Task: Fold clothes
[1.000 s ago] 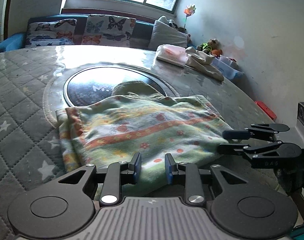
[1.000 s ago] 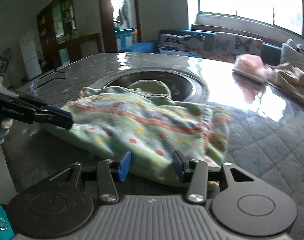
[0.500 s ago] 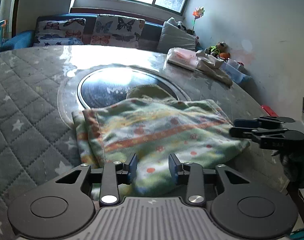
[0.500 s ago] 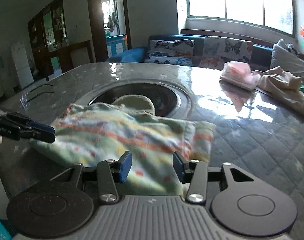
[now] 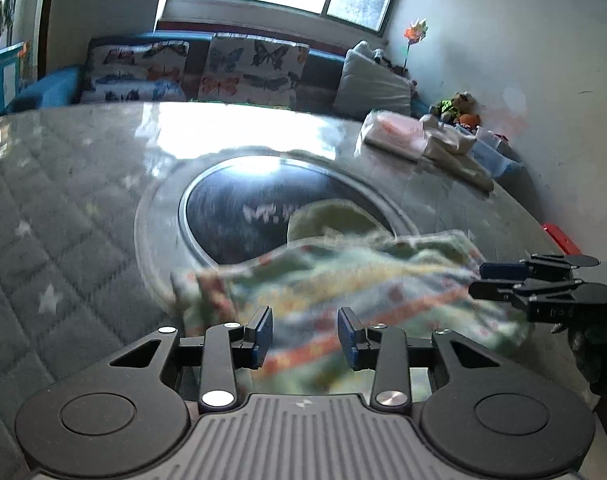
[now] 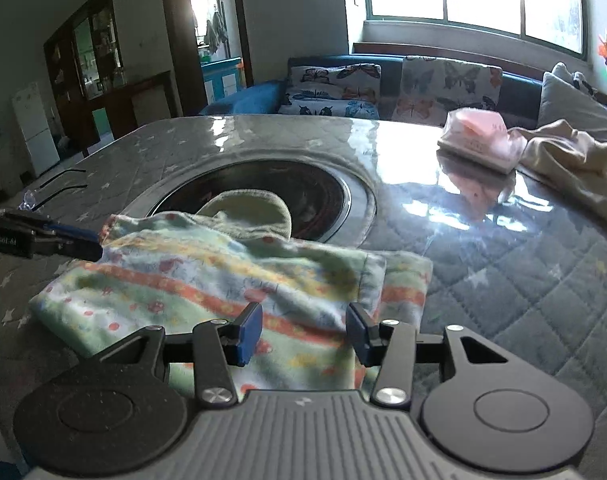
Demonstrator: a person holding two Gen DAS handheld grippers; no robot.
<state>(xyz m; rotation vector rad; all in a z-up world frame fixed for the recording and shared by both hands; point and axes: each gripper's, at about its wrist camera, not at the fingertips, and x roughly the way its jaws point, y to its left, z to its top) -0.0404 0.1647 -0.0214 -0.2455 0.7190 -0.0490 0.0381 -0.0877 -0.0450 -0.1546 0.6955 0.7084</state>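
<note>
Both grippers have drawn back off the folded striped garment; left gripper, jaws just opening, and right gripper stand spread, gripping nothing; garment lies on the quilted counter

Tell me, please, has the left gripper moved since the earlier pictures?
Yes. The left gripper has drawn back from the round dark inset, and its jaws have just been opening off the striped cloth.

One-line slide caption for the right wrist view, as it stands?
Right gripper open over the folded striped garment on the quilted table; left gripper at its far corner.
</note>
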